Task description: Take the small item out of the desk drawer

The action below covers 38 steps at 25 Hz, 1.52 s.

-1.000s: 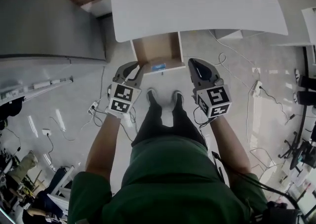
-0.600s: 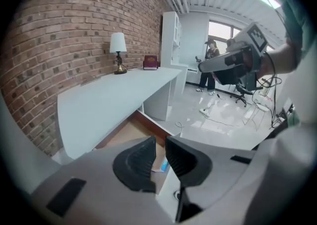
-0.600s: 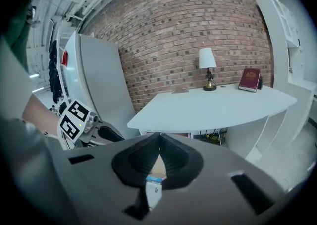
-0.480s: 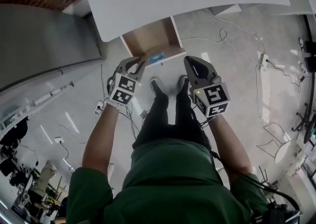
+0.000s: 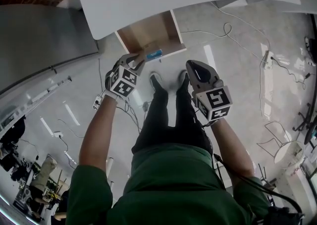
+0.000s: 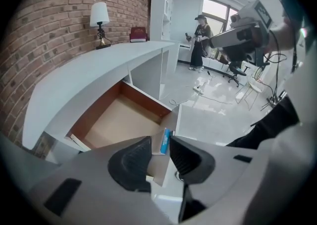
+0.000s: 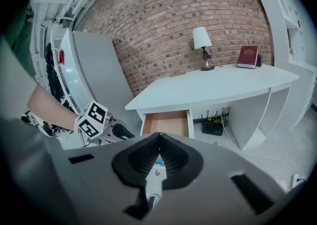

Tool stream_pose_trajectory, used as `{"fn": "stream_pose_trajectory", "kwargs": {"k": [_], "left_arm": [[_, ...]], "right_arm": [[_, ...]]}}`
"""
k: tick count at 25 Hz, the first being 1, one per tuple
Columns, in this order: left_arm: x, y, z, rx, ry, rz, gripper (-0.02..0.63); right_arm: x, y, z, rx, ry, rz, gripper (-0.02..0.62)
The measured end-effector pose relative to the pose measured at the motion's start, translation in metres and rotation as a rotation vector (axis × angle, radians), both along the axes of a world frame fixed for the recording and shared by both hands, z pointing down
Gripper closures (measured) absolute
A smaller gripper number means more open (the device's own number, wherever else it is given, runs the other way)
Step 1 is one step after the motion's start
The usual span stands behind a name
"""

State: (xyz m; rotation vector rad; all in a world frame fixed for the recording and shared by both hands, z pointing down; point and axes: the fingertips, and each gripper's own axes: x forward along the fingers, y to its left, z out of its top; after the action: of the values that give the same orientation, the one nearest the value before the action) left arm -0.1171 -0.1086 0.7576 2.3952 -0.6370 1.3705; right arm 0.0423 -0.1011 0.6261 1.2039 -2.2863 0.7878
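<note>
Small item point(image 5: 154, 53): blue, flat, at front edge of open drawer point(image 5: 148, 33). Likely light, stiff, slick; pinch across long sides. Left tongs point(image 5: 136, 61) opening, item ahead in gap, untouched. Right tongs point(image 5: 192, 65) closed, empty.

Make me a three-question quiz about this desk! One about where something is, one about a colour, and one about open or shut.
1. Where is the small blue item?
A. beside the lamp
B. inside the brown wooden desk drawer, near its front
C. on the floor

2. What colour is the book on the white desk?
A. dark red
B. yellow
C. green

3. How is the drawer?
A. pulled open
B. pushed shut
C. lying on the floor

Answers: B, the item lies by the drawer's front wall; A, the book's cover is dark red; A, the drawer's bare inside shows.
</note>
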Motion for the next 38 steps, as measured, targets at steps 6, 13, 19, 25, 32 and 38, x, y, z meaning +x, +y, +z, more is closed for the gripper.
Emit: {"fn": "stream_pose_trajectory", "kwargs": {"k": [6, 13, 19, 25, 32, 38], "left_arm": [[0.008, 0.005, 0.036, -0.08, -0.045, 0.09, 0.452], [0.011, 0.004, 0.073, -0.16, -0.102, 0.19, 0.43], [0.016, 0.005, 0.101, -0.222, -0.143, 0.254, 0.41], [0.019, 0.007, 0.126, -0.267, -0.169, 0.311, 0.4], [0.022, 0.002, 0.14, -0.321, -0.208, 0.403, 0.397], [0.025, 0.0, 0.148, -0.307, -0.26, 0.484, 0.397]], "right_arm": [[0.004, 0.001, 0.021, -0.033, -0.039, 0.031, 0.591], [-0.001, 0.009, 0.043, -0.082, -0.047, 0.013, 0.591], [0.003, 0.011, 0.057, -0.111, -0.056, 0.024, 0.591], [0.003, 0.022, 0.075, -0.148, -0.055, 0.025, 0.591], [0.003, 0.031, 0.085, -0.188, -0.062, 0.025, 0.591], [0.0, 0.033, 0.089, -0.207, -0.075, 0.026, 0.591]]}}
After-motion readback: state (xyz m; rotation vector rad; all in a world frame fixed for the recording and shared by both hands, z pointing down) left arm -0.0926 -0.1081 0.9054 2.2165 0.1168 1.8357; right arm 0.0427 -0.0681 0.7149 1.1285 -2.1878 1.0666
